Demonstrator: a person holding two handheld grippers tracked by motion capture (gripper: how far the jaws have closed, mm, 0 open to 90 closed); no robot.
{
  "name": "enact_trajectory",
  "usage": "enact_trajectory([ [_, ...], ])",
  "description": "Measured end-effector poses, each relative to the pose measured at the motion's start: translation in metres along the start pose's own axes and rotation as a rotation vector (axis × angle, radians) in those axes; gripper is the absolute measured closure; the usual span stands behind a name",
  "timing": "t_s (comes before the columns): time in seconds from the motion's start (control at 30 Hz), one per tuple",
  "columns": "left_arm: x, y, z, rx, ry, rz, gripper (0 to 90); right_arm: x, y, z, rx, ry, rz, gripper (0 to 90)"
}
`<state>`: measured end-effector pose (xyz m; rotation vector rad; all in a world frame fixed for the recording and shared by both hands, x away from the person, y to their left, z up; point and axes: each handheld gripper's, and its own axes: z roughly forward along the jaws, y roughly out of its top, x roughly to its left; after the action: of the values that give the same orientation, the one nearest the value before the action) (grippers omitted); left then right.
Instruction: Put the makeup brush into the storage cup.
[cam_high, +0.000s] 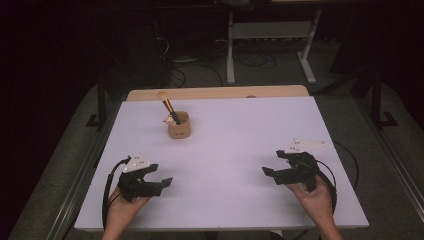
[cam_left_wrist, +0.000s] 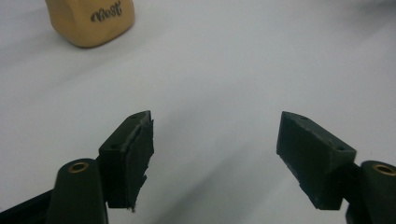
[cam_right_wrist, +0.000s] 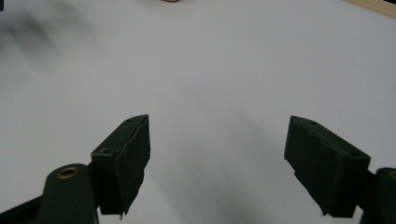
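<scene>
A tan cup (cam_high: 179, 125) stands upright on the white table top (cam_high: 225, 150), left of centre toward the back. A makeup brush (cam_high: 167, 103) with a pale bristle head leans out of it to the upper left, and a small white item sits at its rim. The cup's base (cam_left_wrist: 91, 21) shows at the top left of the left gripper view. My left gripper (cam_high: 160, 176) rests near the front left, open, jaws wide apart over bare table (cam_left_wrist: 215, 140). My right gripper (cam_high: 272, 166) is at the front right, open too, nothing between its jaws (cam_right_wrist: 217, 144).
A wooden strip (cam_high: 215, 93) runs along the table's far edge. Beyond it, a white desk frame (cam_high: 270, 45) and cables lie on the dark floor. Each gripper trails a black cable (cam_high: 106, 192) toward the front edge.
</scene>
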<state>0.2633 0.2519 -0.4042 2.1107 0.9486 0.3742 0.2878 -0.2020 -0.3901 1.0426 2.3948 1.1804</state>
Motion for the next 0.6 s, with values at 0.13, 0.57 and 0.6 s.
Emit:
enact_trajectory([
  [0.13, -0.0021, -0.0024, 0.0013, 0.014, 0.001, 0.0, 24.2, -0.0009, -0.0012, 0.0011, 0.005, 0.002, -0.003, 21.6],
  [0.57, -0.0027, -0.0046, 0.0066, 0.022, -0.012, -0.002, 21.3, -0.0039, -0.0079, 0.0053, 0.028, 0.004, 0.003, 21.4],
  [0.6, -0.0025, -0.0047, 0.0069, 0.022, -0.012, -0.002, 21.3, -0.0042, -0.008, 0.0055, 0.027, 0.005, 0.002, 21.4],
])
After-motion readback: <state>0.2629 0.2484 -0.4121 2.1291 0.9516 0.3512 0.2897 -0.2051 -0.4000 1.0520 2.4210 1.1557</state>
